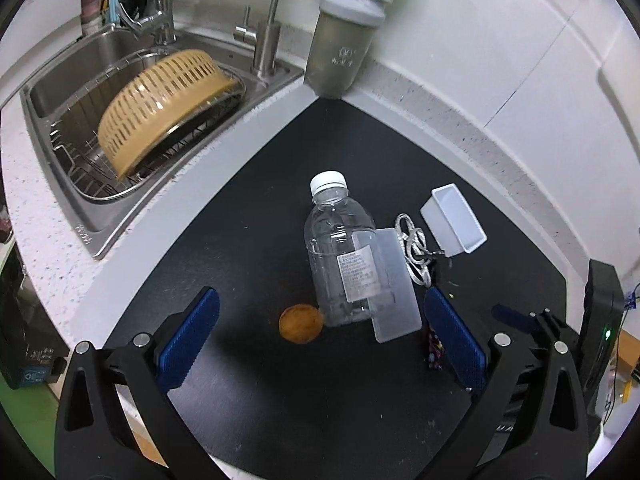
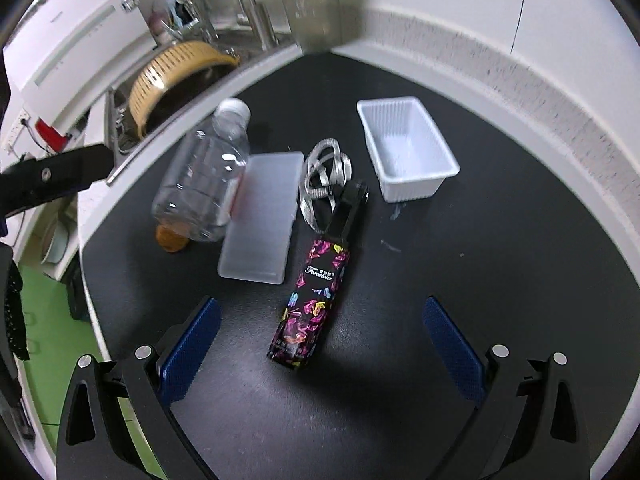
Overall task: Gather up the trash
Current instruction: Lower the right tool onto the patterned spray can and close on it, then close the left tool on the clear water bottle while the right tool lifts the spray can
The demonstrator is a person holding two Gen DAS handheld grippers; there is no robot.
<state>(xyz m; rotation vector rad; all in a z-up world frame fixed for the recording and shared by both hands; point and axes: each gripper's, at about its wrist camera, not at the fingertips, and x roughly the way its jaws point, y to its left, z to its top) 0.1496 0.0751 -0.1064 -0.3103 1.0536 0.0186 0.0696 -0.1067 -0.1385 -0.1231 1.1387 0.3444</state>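
A black mat (image 2: 500,280) is spread over the corner of a pale speckled desk (image 1: 52,240), and beside it a steel sink (image 1: 72,92) is sunk into the surface, with a yellow slotted colander (image 1: 160,112) tipped on a wire rack inside. At the back corner a grey lidded tumbler (image 1: 340,44) is stood against the wall.

The trash is gathered near the middle of the mat. A clear plastic bottle (image 1: 340,252) with a white cap is laid on its side, its lower flank resting against a frosted flat plastic case (image 2: 262,220). A white ribbed plastic tray (image 2: 404,148) is set upright and open to the right, apart from the rest. A dark spray bottle with a coloured print (image 2: 312,300) is laid lengthwise between the case and the tray, its black nozzle touching a coiled grey-white cord (image 2: 326,176). A small round brown biscuit-like piece (image 1: 301,323) is seen just at the base of the clear bottle — touching or nearly so.

The left tool (image 1: 320,336) is held released above the mat, its blue pads spread wide, with the bottle's base and the brown piece between them. The right tool (image 2: 320,344) is likewise spread wide and grasps nothing — the spray bottle's lower end lies between its fingers, untouched.
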